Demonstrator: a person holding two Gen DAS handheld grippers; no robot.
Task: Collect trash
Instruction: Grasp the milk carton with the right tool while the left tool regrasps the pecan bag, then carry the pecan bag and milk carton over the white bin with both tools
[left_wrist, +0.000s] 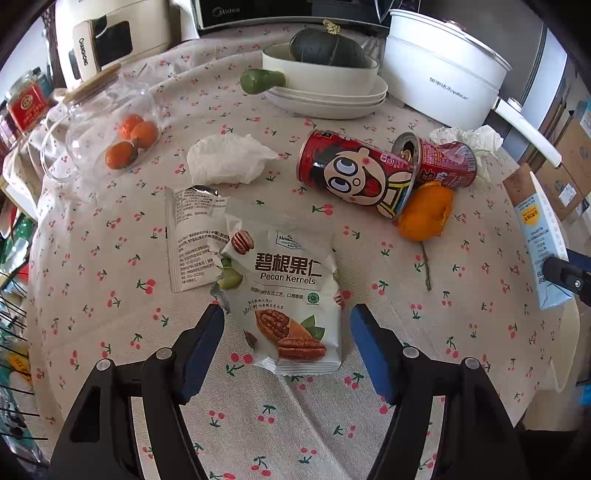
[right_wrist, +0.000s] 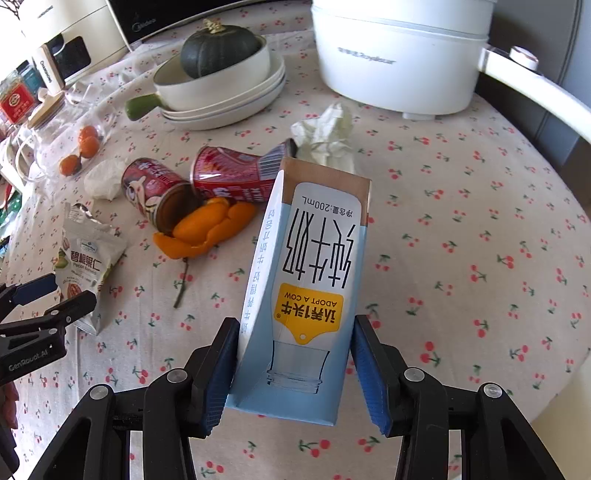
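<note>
A round table (left_wrist: 110, 332) with a cloth full of little cherries holds a lot of stuff. At the back stand a big white pot (left_wrist: 439, 70), a stack of white dishes (left_wrist: 328, 96) with a dark green pumpkin (left_wrist: 327, 50) in the top one, and a glass jar (left_wrist: 107, 122) lying on its side with small oranges inside.

The trash lies in the middle of the table. A white bag of pecan nuts (left_wrist: 291, 295) lies flat, and a torn white wrapper (left_wrist: 192, 236) lies just beside it. Two red cans (left_wrist: 358, 170) lie on their sides, touching each other. Orange peel (left_wrist: 424, 214) sits right against the open end of one can. One crumpled tissue (left_wrist: 227, 158) is near the jar, and another crumpled tissue (right_wrist: 328, 133) is behind the cans.

The left tool (left_wrist: 288, 321) hangs over the nut bag. Its two blue fingers (left_wrist: 207, 347) stand apart, one on each side of the bag, and they do not squeeze it.

The right tool (right_wrist: 293, 350) has a light blue milk carton (right_wrist: 310, 280) between its fingers. The left finger presses on the carton's side. The right finger is right next to the other side. The carton points away from the tool, over the table.
</note>
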